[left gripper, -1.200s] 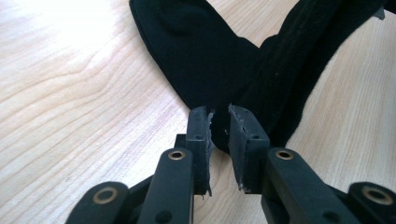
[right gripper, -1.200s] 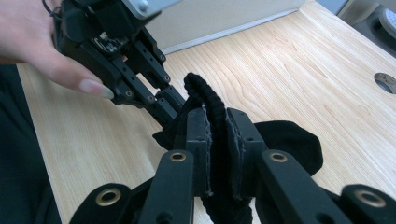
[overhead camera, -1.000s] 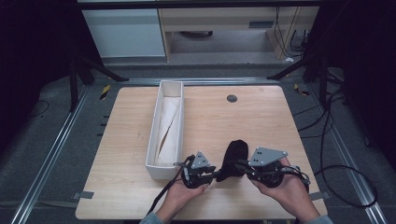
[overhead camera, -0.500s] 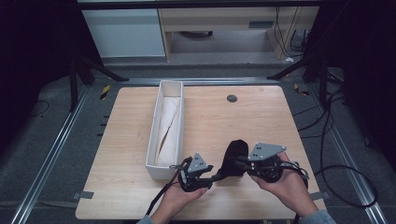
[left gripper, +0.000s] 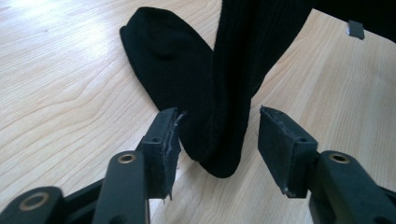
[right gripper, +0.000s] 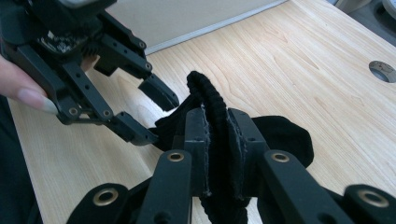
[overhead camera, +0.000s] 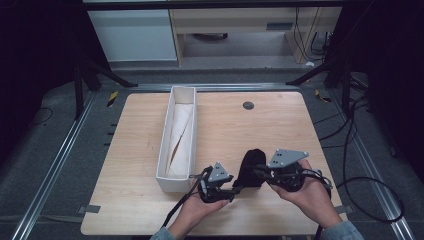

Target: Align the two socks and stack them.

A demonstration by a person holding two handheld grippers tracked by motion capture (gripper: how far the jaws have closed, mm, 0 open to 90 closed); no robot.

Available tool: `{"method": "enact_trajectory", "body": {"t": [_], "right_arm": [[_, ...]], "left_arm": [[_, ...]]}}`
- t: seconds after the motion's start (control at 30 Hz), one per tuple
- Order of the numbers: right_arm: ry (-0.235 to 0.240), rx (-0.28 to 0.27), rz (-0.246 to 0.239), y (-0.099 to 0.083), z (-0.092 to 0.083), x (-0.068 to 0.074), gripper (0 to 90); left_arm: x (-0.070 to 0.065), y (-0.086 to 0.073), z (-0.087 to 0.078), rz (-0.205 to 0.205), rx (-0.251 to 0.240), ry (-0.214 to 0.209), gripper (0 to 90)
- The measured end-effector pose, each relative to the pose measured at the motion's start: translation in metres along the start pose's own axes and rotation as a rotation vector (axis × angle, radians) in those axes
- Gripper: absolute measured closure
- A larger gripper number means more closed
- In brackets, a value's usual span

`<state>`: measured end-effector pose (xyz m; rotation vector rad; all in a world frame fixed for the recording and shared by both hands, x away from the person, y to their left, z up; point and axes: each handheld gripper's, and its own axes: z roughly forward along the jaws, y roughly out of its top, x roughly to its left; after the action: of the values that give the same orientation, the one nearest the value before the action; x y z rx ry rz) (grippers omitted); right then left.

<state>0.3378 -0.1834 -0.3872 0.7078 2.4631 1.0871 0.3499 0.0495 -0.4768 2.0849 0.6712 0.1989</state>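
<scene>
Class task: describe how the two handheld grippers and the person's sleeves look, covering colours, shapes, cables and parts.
Both the left gripper and the right gripper are black linkage frames with brass-coloured pivot rivets and rectangular black pads. Each carries a grey three-cornered plate on top and trails a black cable. Grey-blue sleeves cover the wrists.

sock (left gripper: 219,84): black knit cloth, matt, fine ribbing along the leg, thicker ribbed cuff edge
table (overhead camera: 280,125): light wood, visible grain, smooth, faint sheen
bin (overhead camera: 165,145): white plastic, smooth, matt walls
bin contents (overhead camera: 181,132): pale cream sheet, looks like paper or cloth, can't tell which
left gripper (left gripper: 219,137): black matt plastic jaws, brass-coloured rivets, rough frayed rubbery pads
right gripper (right gripper: 217,149): same black matt links, pads worn at edges
grey plate (overhead camera: 286,157): flat grey metal-looking, dull finish
table insert (overhead camera: 248,105): dark grey round disc, matt
</scene>
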Motion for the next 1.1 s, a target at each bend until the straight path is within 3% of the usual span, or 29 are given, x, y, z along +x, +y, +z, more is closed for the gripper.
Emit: {"method": "enact_trajectory", "body": {"t": [0.53, 0.83, 1.1], "right_arm": [[-0.01, 0.005, 0.013, 0.002, -0.002, -0.002, 79.0], [-0.042, 0.012, 0.018, 0.002, 0.003, -0.01, 78.6], [-0.056, 0.028, 0.041, -0.005, 0.024, -0.028, 78.6]], "left_arm": [[0.0, 0.002, 0.011, 0.016, 0.035, -0.008, 79.6], [-0.001, 0.003, 0.013, 0.006, 0.042, -0.015, 81.8], [0.0, 0.003, 0.017, -0.003, 0.058, -0.012, 81.1]]}}
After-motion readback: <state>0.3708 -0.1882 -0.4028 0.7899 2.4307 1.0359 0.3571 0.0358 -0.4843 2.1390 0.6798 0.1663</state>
